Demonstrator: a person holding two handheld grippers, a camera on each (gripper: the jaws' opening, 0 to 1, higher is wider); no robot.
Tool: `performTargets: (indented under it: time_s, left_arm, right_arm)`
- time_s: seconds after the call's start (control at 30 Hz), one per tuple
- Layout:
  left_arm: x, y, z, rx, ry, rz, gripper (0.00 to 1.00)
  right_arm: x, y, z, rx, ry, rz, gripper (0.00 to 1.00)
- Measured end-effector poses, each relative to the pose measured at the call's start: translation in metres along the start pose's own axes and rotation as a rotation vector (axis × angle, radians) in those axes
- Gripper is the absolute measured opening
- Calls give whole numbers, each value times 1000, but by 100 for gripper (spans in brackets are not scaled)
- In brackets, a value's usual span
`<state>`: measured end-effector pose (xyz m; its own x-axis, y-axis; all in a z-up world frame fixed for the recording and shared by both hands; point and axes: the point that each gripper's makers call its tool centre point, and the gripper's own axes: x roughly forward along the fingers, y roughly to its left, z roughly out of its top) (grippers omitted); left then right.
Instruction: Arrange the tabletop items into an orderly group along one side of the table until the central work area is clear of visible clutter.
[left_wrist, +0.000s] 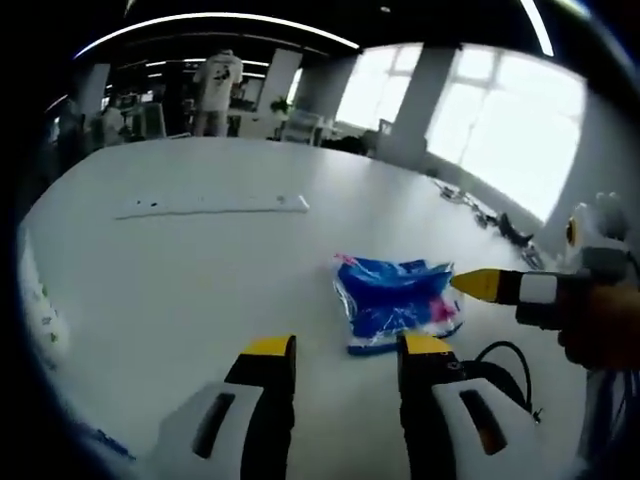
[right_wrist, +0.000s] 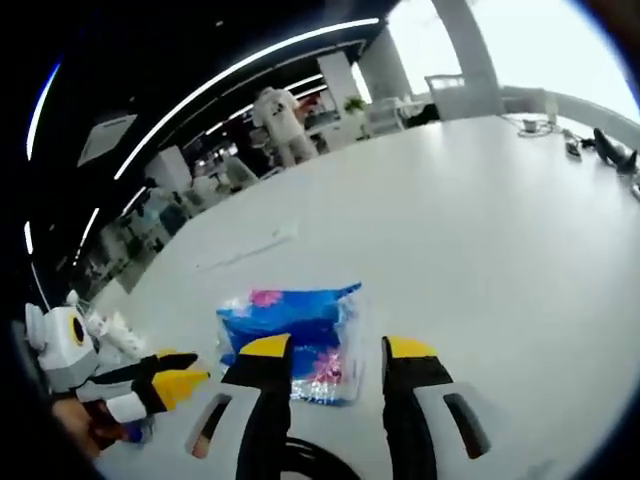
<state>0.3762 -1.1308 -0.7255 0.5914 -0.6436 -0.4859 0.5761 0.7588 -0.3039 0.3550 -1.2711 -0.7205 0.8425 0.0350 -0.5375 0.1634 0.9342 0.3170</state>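
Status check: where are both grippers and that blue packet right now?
Left gripper open, empty, short of blue packet. Right gripper open at packet's near edge. Packet flat on white table. Black cable beside it.

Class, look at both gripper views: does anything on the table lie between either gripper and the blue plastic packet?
Nothing visible does. The left gripper and right gripper both face the blue plastic packet with bare white table between, jaws apart. The packet lies flat, untouched.
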Motion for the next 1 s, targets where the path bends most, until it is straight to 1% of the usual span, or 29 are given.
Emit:
performTargets:
  time_s: [0.07, 0.13, 0.2, 0.27, 0.33, 0.37, 0.4, 0.43, 0.5, 0.53, 0.57, 0.6, 0.63, 0.7, 0.83, 0.9, 1.0]
  left_arm:
    - [3, -3, 2, 8, 2, -26, 35]
    - [7, -5, 3, 4, 5, -36, 36]
    - [11, -11, -1, -66, 23, -62, 38]
    - [15, -7, -2, -60, 19, -41, 39]
    - [19, -6, -4, -69, 22, -37, 38]
    - [21, -8, -3, -77, 23, -46, 36]
    - [21, -8, -3, -71, 21, -45, 32]
    - [22, -7, -3, -48, 17, -36, 29]
    - [24, -5, -6, -48, 25, -24, 25]
    - [25, -3, -7, -48, 27, -16, 24]
    - [25, -2, -8, -45, 26, -9, 21]
    - [25, -2, -8, -34, 22, -12, 14]
    - [26, -4, -8, -25, 22, -21, 10]
    - [27, -7, -9, 2, 21, -39, 3]
    - [25, -5, -9, -21, 14, -23, 1]
    - [23, -7, -8, -15, 12, -21, 1]
    - [18, -10, -2, 7, -12, -10, 1]
  right_arm:
    - [1, 0, 0, -15, 1, 2, 27]
    - [1, 0, -1, -12, 3, 2, 27]
    - [0, -1, -1, -17, 3, -1, 27]
    - [-1, -5, -2, -34, 10, -7, 27]
    - [1, -7, -6, -34, 20, -5, 27]
    - [1, -8, -7, -32, 24, -4, 26]
    - [2, -8, -9, -29, 28, 0, 24]
    - [3, -8, -9, -31, 30, 3, 23]
    - [5, -7, -12, -32, 37, 17, 17]
    - [6, -7, -12, -27, 40, 22, 12]
    - [6, -9, -13, -16, 43, 21, 8]
    - [7, -9, -13, -15, 41, 21, 4]
    - [8, -9, -13, -14, 42, 27, 2]
    - [9, -10, -12, -27, 40, 19, 1]
    - [13, -9, -8, -25, 37, 38, 0]
    - [14, -7, -5, -51, 28, 51, 0]
    - [13, -2, 2, -80, 10, 61, 0]
